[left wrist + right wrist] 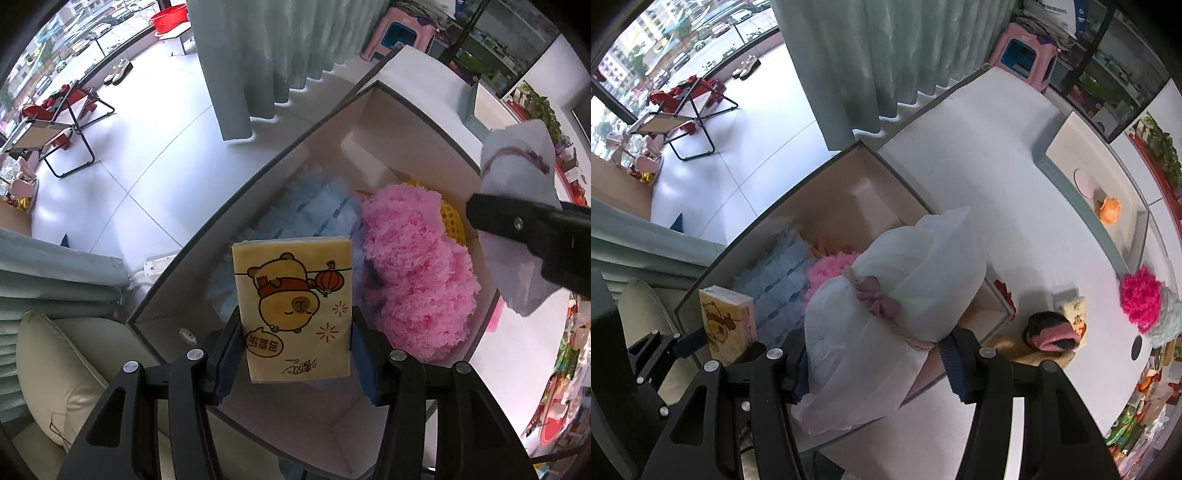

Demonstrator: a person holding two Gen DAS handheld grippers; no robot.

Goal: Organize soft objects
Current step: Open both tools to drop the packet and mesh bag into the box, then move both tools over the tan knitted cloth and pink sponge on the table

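My left gripper (295, 350) is shut on a yellow tissue pack (293, 310) with a cartoon bear, held over an open cardboard box (258, 177); the same pack (726, 319) shows at the box's near left corner in the right wrist view. In the box lie a pale blue fluffy piece (317, 214), a pink fluffy piece (413, 266) and a yellow mesh item (452, 218). My right gripper (875, 365) is shut on a white gauzy bundle (905, 295) tied with a pink cord and bow, held over the box's right side; the bundle (517, 166) shows at the right in the left wrist view.
On the white table (979, 166) lie a black-and-pink roll (1051, 330) on a tan cloth, another tissue pack (1073, 308), a magenta fluffy ball (1141, 299) and an orange item (1108, 210). A cream cushion (66, 369), curtains (266, 55) and a folding chair (70, 122) lie beyond the box.
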